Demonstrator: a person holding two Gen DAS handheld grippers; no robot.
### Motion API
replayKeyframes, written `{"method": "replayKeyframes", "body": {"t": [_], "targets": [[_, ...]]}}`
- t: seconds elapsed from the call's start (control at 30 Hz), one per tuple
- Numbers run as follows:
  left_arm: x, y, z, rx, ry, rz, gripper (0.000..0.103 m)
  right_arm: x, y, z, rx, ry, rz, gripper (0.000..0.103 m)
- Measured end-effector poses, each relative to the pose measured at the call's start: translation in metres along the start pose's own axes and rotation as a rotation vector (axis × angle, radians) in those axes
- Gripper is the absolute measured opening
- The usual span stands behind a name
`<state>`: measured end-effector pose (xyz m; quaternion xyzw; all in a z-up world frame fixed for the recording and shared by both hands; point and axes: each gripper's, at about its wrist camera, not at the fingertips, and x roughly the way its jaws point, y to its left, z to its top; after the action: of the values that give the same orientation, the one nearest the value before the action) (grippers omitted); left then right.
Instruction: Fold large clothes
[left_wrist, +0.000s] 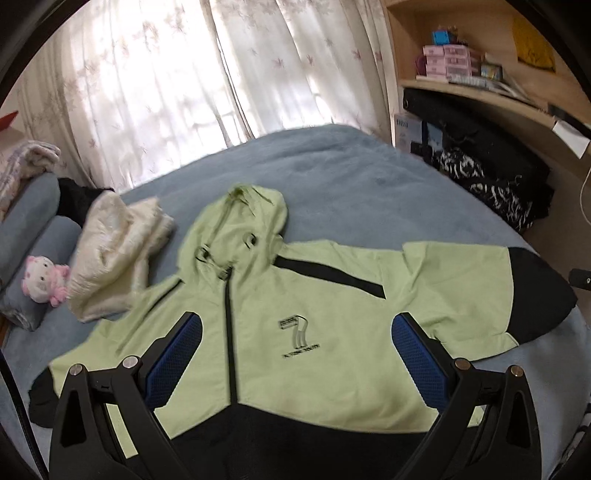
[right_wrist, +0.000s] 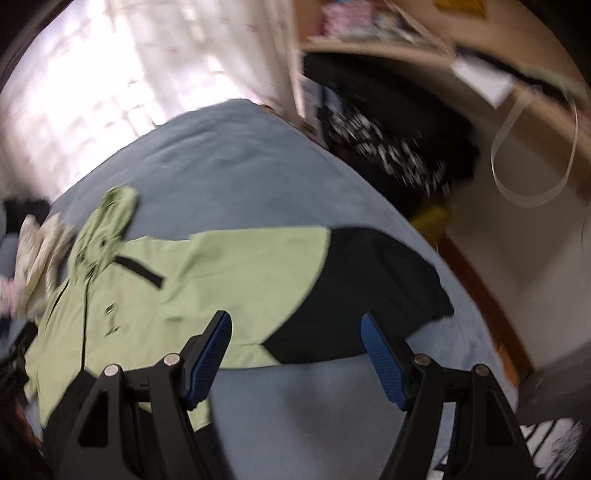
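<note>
A light green hooded jacket (left_wrist: 317, 295) with black cuffs, black hem and a black zip lies spread front-up on the blue bed (left_wrist: 332, 166), hood toward the curtains. My left gripper (left_wrist: 295, 325) hovers open over the jacket's chest, blue pads either side of the printed logo (left_wrist: 297, 332). In the blurred right wrist view the same jacket (right_wrist: 207, 273) shows with its right sleeve and black cuff (right_wrist: 373, 288) stretched out. My right gripper (right_wrist: 295, 325) hangs open above that sleeve's lower edge, nothing between its fingers.
A cream fluffy garment (left_wrist: 118, 251) lies left of the hood, with a pink plush toy (left_wrist: 44, 280) and grey pillows (left_wrist: 33, 229) beside it. Black bags (left_wrist: 487, 173) and a wooden shelf (left_wrist: 480, 92) stand right of the bed. Bare blue cover lies beyond the hood.
</note>
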<state>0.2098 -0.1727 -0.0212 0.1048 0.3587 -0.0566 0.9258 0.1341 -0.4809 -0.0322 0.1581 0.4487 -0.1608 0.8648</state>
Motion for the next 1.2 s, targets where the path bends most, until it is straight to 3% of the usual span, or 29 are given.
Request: {"method": "replayKeyframes", "body": {"t": [0.1, 0.2, 0.37, 0.47, 0.53, 0.67, 0.73, 0.8, 0.83, 0.87, 0.93, 1.03, 1.13, 1.2], "targets": [[0.026, -0.007, -0.003, -0.024, 0.038, -0.039, 0.102, 0.032, -0.041, 0.004, 0.133, 0.073, -0.014, 0.073], [0.038, -0.008, -0.009, -0.067, -0.010, -0.074, 0.100, 0.056, -0.083, 0.003, 0.285, 0.126, 0.013, 0.073], [0.062, -0.016, -0.011, -0.076, 0.057, -0.107, 0.099, 0.083, -0.132, -0.010, 0.507, 0.176, 0.069, 0.073], [0.073, -0.017, -0.012, -0.099, 0.100, -0.149, 0.085, 0.097, -0.147, -0.019, 0.613, 0.194, 0.123, 0.073], [0.082, -0.016, -0.012, -0.125, 0.146, -0.169, 0.069, 0.106, -0.151, -0.023, 0.665, 0.191, 0.152, 0.073], [0.092, -0.013, -0.010, -0.153, 0.161, -0.166, 0.056, 0.111, -0.152, -0.023, 0.710, 0.121, 0.191, 0.073], [0.090, -0.011, -0.008, -0.154, 0.137, -0.156, 0.035, 0.110, -0.151, -0.020, 0.702, 0.078, 0.181, 0.070], [0.086, -0.008, -0.004, -0.147, 0.112, -0.128, 0.020, 0.110, -0.144, -0.012, 0.659, 0.048, 0.153, 0.049], [0.083, -0.005, -0.003, -0.150, 0.095, -0.122, 0.012, 0.108, -0.139, -0.008, 0.632, 0.039, 0.139, 0.030], [0.080, -0.001, -0.002, -0.156, 0.081, -0.122, 0.010, 0.102, -0.129, -0.002, 0.586, 0.012, 0.105, 0.016], [0.074, 0.006, 0.000, -0.168, 0.056, -0.119, 0.008, 0.086, -0.109, 0.009, 0.502, -0.060, 0.092, 0.011], [0.065, 0.016, 0.001, -0.161, 0.040, -0.099, 0.008, 0.050, -0.063, 0.025, 0.362, -0.182, 0.165, 0.008], [0.056, 0.034, -0.001, -0.189, 0.040, -0.098, 0.008, 0.014, 0.006, 0.033, 0.183, -0.249, 0.295, 0.008], [0.048, 0.053, -0.003, -0.232, 0.032, -0.115, 0.008, 0.000, 0.058, 0.028, 0.063, -0.247, 0.392, 0.008]]}}
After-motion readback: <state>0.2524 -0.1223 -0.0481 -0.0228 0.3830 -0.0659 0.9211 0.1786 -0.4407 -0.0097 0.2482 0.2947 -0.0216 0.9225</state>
